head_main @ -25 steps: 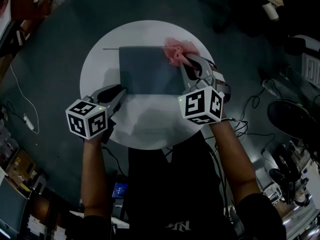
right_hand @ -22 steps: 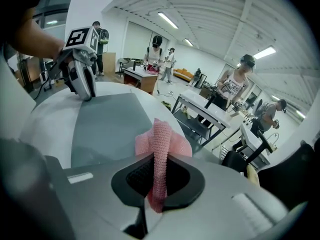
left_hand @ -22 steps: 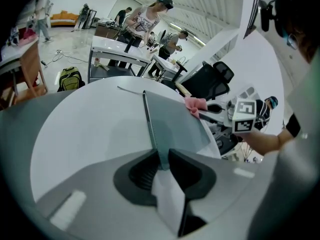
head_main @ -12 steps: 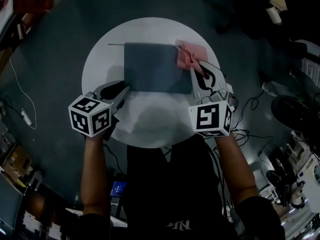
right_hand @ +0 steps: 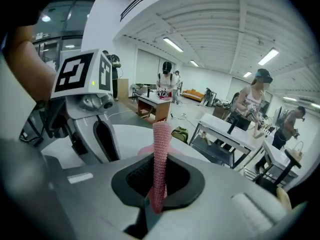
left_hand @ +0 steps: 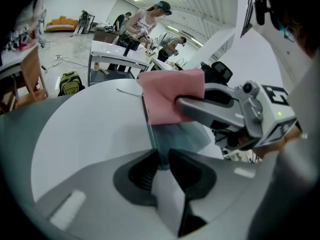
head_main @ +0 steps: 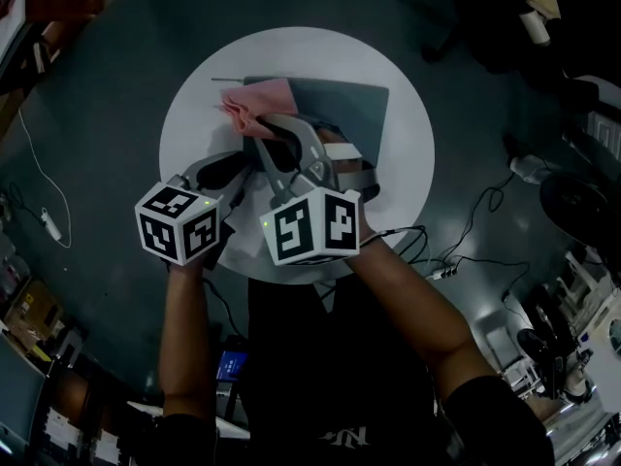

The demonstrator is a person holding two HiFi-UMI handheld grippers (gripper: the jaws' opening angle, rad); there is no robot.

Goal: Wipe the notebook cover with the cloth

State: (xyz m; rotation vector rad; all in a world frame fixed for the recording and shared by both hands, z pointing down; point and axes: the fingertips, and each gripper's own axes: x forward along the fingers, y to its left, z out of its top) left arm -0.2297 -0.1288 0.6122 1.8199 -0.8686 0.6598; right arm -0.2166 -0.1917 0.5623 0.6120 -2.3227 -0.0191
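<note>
Both clamped: left tool (left_hand: 161, 163) on notebook (head_main: 342, 105) edge, right tool (right_hand: 158, 183) on cloth (head_main: 255, 99) hiding its corner

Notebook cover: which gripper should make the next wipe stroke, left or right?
Right. The right gripper is shut on the pink cloth, which sits at the far left corner of the notebook cover. The left gripper is clamped on the notebook's near edge, likely steadying it.

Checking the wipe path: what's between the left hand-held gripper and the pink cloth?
Only bare notebook cover, in the left gripper view: the left hand-held gripper clamps the notebook's edge; the cloth, in the right hand-held gripper, lies farther along.
</note>
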